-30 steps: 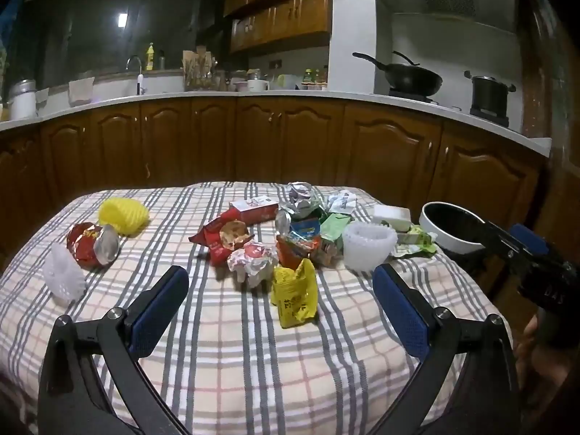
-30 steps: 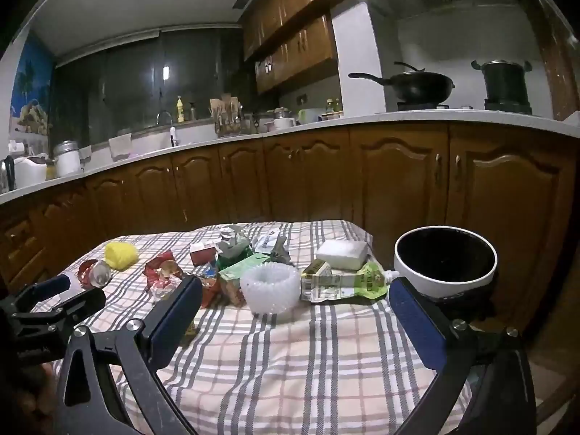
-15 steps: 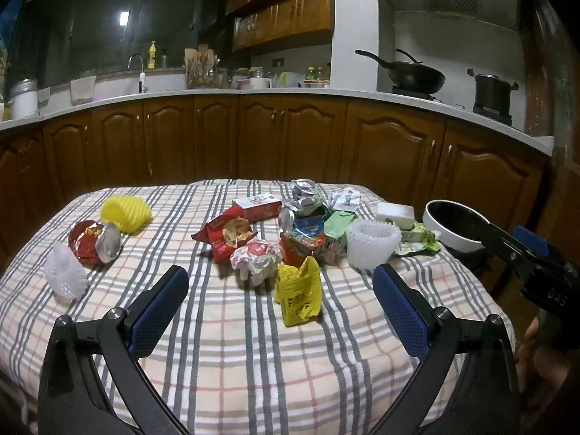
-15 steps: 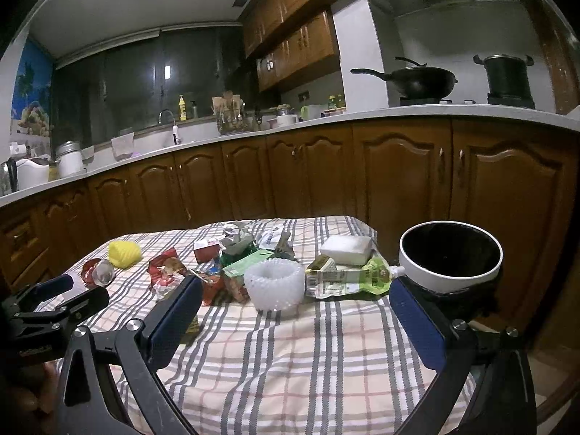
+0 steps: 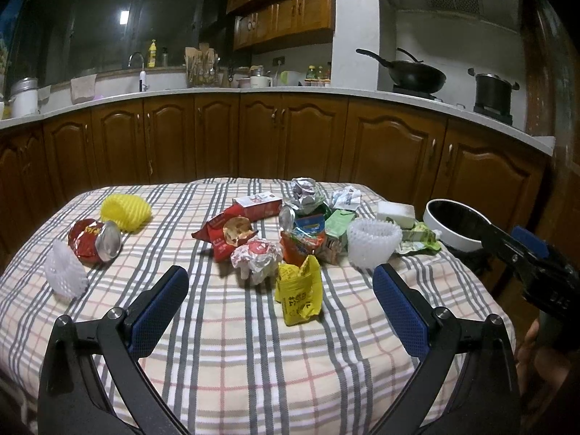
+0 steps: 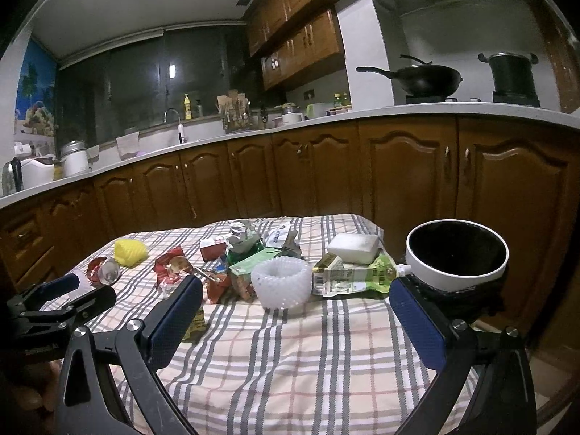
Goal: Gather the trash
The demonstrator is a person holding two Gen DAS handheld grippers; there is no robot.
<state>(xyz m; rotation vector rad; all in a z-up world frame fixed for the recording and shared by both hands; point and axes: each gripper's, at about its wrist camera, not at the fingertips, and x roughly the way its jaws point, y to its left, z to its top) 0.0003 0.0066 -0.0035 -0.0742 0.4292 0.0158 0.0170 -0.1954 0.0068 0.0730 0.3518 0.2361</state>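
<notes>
Both my left gripper [image 5: 277,308] and right gripper [image 6: 293,320] hover with fingers spread, empty. Nothing collected yet: the trash sits mid-surface, yellow wrapper [image 5: 299,291] nearest at twelve o'clock, bin [image 6: 456,255] at two. Next, pinch it.

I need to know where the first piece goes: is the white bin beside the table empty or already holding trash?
Looks empty: the right wrist view shows only the bin's dark inside, no trash visible; its very bottom is hidden.
</notes>
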